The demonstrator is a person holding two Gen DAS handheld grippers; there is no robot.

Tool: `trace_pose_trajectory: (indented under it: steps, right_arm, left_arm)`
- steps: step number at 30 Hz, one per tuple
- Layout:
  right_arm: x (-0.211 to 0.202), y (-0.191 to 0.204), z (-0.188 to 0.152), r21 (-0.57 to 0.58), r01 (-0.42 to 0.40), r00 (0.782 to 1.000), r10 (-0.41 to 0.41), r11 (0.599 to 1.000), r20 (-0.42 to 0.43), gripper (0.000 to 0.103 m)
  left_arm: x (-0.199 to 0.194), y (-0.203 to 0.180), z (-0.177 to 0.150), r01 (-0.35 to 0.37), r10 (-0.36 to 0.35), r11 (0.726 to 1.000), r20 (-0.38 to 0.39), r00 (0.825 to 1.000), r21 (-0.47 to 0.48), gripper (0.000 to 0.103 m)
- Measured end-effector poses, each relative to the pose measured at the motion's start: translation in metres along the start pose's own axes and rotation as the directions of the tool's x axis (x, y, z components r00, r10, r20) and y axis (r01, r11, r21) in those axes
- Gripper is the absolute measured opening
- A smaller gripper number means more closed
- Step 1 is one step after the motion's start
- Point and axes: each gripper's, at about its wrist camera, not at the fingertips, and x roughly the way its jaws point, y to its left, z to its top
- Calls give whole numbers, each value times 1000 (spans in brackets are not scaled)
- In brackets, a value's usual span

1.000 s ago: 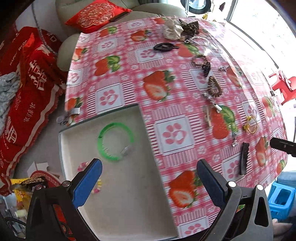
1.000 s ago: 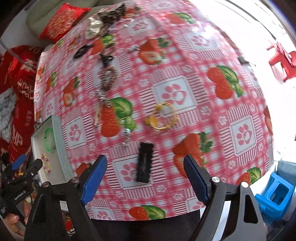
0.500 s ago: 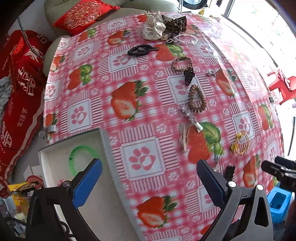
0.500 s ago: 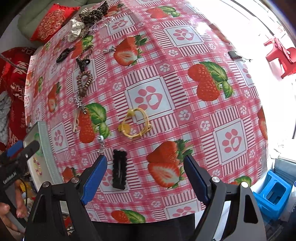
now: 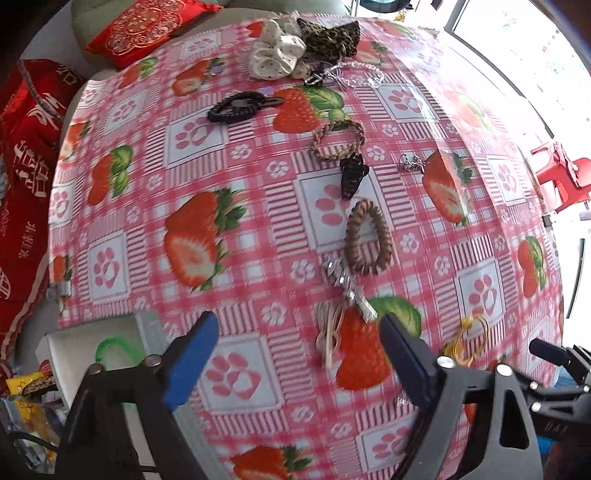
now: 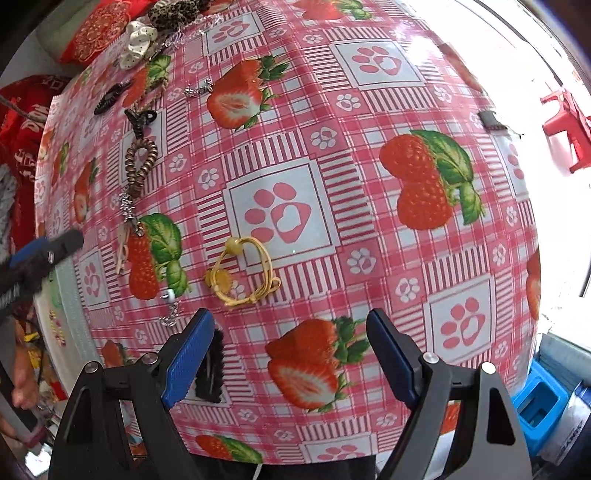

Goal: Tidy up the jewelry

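Left gripper [image 5: 297, 354]: jaws spread wide, nothing in them – hanging over the strawberry tablecloth [image 5: 229, 177], the white tray's corner just to its left.
Right gripper [image 6: 290, 354]: also wide open and empty, one black comb clip [image 6: 210, 373] sitting right by its left finger.
Yellow bracelet [image 6: 242, 271]: one, with a couple of round beads, just ahead of the right gripper.
Cream hair clip [image 5: 328, 338]: one, lying between the left gripper's fingers but further out, on a strawberry print.
Silver rhinestone clip [image 5: 347, 286]: one, touching the cream clip's top end.
Brown spiral hair tie [image 5: 367, 238]: one, right above the rhinestone clip.
Black claw clip [image 5: 352, 175]: one, small, next up the line.
Braided rope bracelet [image 5: 338, 140]: one, its loop touching the claw clip.
Black hair tie [image 5: 236, 107]: one, off to the left – a flat dark clip beside it.
Scrunchies: two at the far edge, one cream dotted scrunchie [image 5: 275, 55], one leopard scrunchie [image 5: 328, 35].
White tray [image 5: 55, 354]: one, at the table's near left corner, holding one green bangle [image 5: 110, 349]; the right wrist view shows a small beaded piece in it too.
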Motion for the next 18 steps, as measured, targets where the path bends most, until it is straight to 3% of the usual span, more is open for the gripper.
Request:
trace_pose_trajectory:
  steps: [2,5,13,14,15,18]
  right_arm:
    - [4,1,3,-17,11,1000,-11,1000,0,86]
    - [9,3,7,-41,33,999,-33,999,5,86]
    - [26,17,15,-109,78,997,-75,991,24,86]
    - [28,22,16,-126,84,996,-81,988,30,86]
    - [30,27,16,-141,93,995,-89,986,34,84]
    - [37,41,15,-178,125,992,-119,976,43,75]
  left_arm:
    - [6,-4,9,-1,1,1000,5,1000,0,93]
    - [15,-10,19,7,-7,1000,0,1000,19,77]
    - [40,-27,36,10,-9,998,-17,1000,64,76]
    - [43,-29,37,12,-11,998,-21,1000,67,67]
    - [47,-30,38,16,-14,997,-35,999,71,62]
    - [53,-32,40,21,-18,997,-41,999,76,62]
